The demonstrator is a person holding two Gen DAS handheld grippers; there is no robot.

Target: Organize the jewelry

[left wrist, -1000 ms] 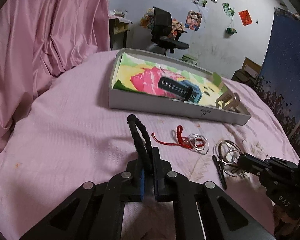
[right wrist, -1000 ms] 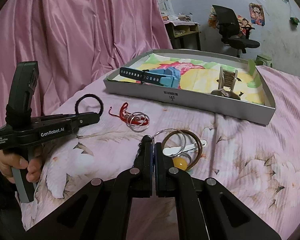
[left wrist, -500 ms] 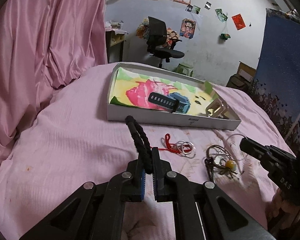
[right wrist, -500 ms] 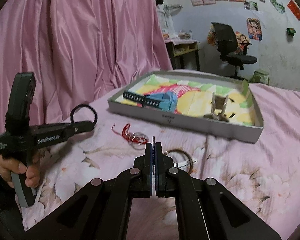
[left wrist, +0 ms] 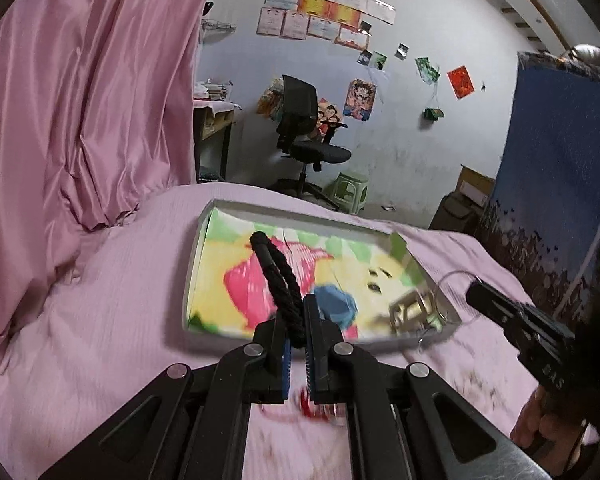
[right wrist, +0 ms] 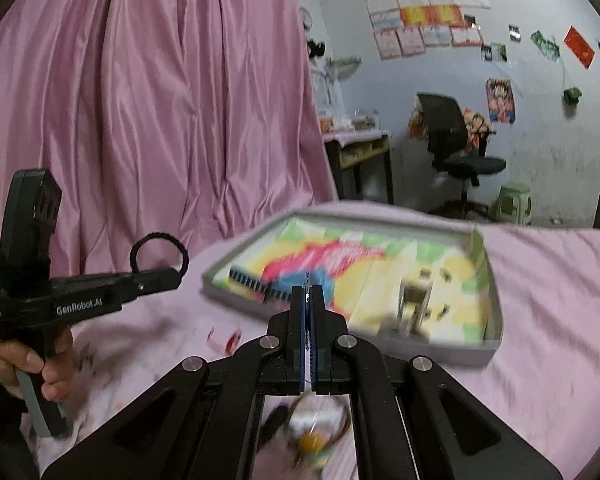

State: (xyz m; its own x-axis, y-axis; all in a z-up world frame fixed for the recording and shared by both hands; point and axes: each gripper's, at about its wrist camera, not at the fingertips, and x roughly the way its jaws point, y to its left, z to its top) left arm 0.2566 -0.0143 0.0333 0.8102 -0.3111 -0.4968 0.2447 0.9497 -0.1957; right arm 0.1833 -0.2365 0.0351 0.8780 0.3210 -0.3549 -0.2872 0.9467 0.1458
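Note:
My left gripper is shut on a black braided hair tie that stands up as a loop, held in the air in front of the grey tray. It also shows in the right wrist view. My right gripper is shut on a thin silver wire hoop, seen edge-on between its fingers, and held above the tray's right end. The tray has a colourful lining and holds a blue watch and a wooden clip.
A red cord bracelet and a heap with a brown bangle and a yellow bead lie on the pink bedspread below my grippers. A pink curtain hangs at the left. An office chair and a green stool stand behind the bed.
Both grippers have risen and moved forward toward the tray. The right gripper has lifted the thin wire hoop off the bedspread. The left still holds the hair tie.

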